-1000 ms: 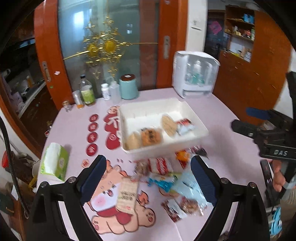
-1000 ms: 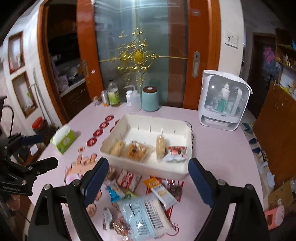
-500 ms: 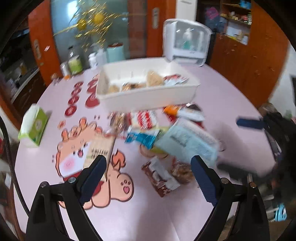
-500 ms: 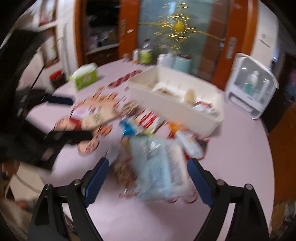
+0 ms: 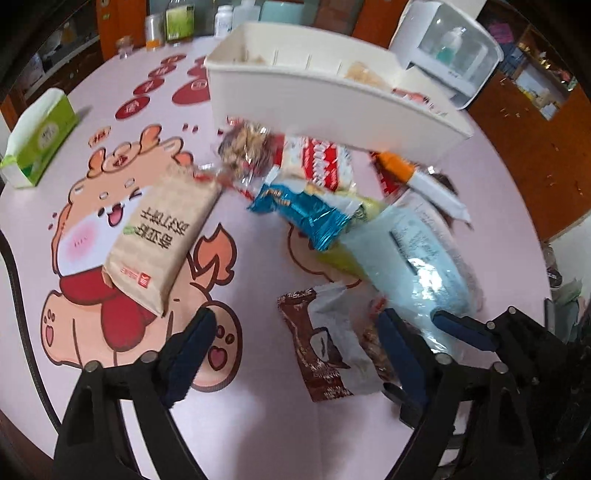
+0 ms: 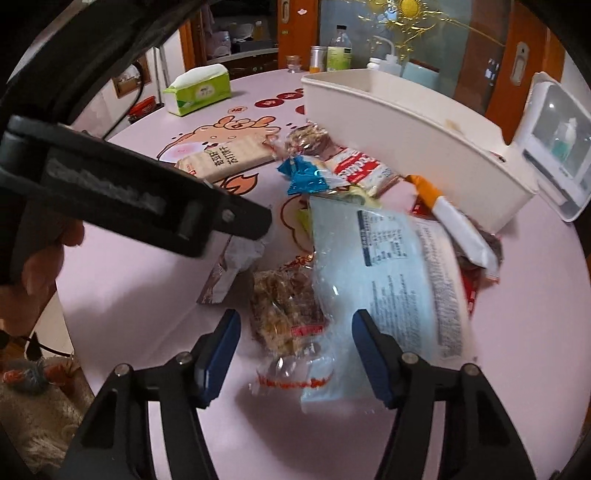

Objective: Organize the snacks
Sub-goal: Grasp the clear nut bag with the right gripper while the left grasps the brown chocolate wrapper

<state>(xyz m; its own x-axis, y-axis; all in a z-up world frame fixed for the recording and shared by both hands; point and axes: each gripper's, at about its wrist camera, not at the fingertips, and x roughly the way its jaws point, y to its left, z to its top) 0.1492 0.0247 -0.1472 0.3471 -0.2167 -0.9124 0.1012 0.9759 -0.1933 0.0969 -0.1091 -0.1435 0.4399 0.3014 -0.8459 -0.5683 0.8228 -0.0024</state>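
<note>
Loose snacks lie in front of a white bin [image 5: 332, 107] on the pink table. My left gripper [image 5: 297, 350] hovers low over a brown-and-white packet [image 5: 328, 350]; its jaws are wide and closing, and the pads are clear of the packet. My right gripper [image 6: 295, 350] straddles a clear packet of nut brittle [image 6: 284, 314], its jaws closing with gaps still on both sides. A pale blue bag [image 6: 388, 280] lies beside its right finger. Farther off lie a tan kraft packet [image 5: 162, 236], a blue foil packet [image 5: 306, 210] and a red-and-white cookie packet [image 5: 317, 162].
A green tissue box [image 5: 40, 136] stands at the table's left edge, a white countertop appliance [image 5: 454, 48] behind the bin, and bottles [image 5: 177, 18] at the back. The bin [image 6: 406, 122] holds a few snacks. The left gripper's black body crosses the right wrist view's upper left.
Both grippers have dropped from high above the table to just over the snack pile and tilted downward. The right jaws have narrowed markedly; the left jaws only slightly.
</note>
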